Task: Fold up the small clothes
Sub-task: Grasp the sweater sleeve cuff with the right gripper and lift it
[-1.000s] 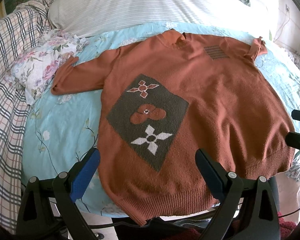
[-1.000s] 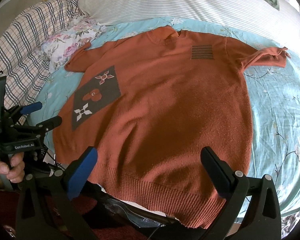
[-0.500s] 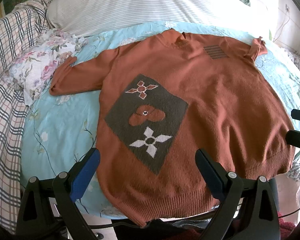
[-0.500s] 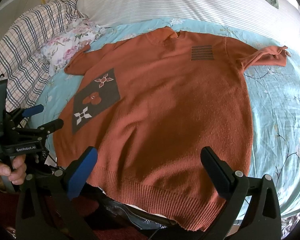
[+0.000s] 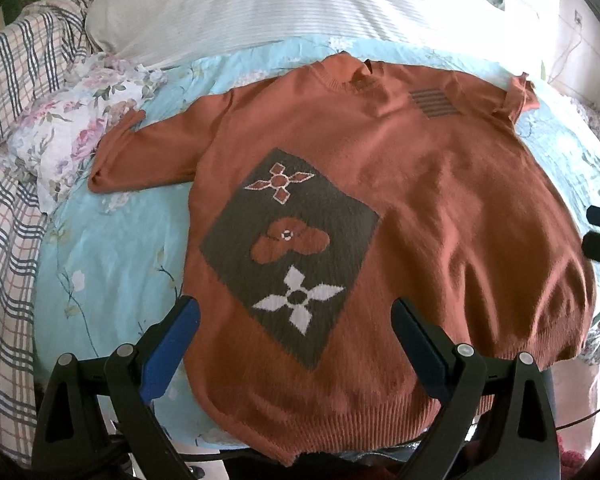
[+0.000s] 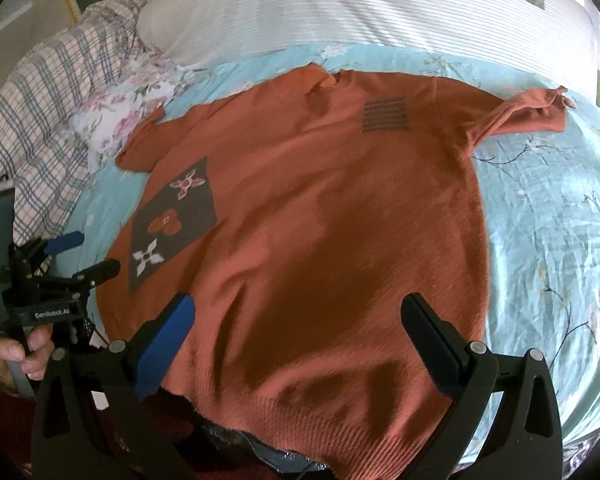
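A rust-orange knit sweater point(image 5: 440, 200) lies flat, front up, on a light blue floral sheet point(image 5: 111, 264); it also shows in the right wrist view point(image 6: 340, 240). It has a dark diamond patch with flowers point(image 5: 291, 252) and a small striped patch point(image 5: 434, 104). Both sleeves stick out sideways. My left gripper point(image 5: 293, 322) is open and empty above the hem on the left side. My right gripper point(image 6: 297, 320) is open and empty above the hem's right part. The left gripper also shows at the left of the right wrist view point(image 6: 83, 256).
A white striped pillow point(image 5: 300, 4) lies beyond the collar. A floral cloth point(image 5: 71, 136) and a plaid blanket point(image 5: 7, 200) lie at the left. The bed's front edge is just below the hem. Dark items lie below the edge point(image 6: 239, 444).
Both grippers have moved slightly forward over the hem, so the sweater looks a little larger. The sweater has not moved. Both grippers stay open.
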Available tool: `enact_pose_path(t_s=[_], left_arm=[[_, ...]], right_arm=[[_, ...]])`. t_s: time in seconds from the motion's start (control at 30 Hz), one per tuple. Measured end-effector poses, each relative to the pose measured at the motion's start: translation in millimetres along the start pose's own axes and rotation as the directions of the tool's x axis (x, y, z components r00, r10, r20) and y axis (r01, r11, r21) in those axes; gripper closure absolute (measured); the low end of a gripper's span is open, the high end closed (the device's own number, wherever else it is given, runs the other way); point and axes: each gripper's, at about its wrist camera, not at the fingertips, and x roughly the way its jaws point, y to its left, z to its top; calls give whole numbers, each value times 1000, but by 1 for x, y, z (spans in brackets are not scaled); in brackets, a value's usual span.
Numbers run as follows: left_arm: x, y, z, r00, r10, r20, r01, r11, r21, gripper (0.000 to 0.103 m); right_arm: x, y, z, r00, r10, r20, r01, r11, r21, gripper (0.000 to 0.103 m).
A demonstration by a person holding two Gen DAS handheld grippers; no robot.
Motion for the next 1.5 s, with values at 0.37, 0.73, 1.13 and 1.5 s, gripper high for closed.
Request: enact_pose_path(t_s=[0.37,0.73,1.13,1.5], left_arm=[[25,-7,29,1000,-29,-3,29,1000,-8,6],[67,-24,55,996,-48,-71,48,999,1,6],[126,-35,74,973,-49,-224,47,999,-11,6],[140,-50,75,966,-86,-242,88,996,-2,6]], right_arm=[[2,-106,57,995,-56,79,42,984,171,0],[21,-265,153,957,-221,188,132,910,394,33],[81,-406,245,915,-380,134,255,803,538,55],[100,-414,255,941,-275,196,135,838,529,97]])
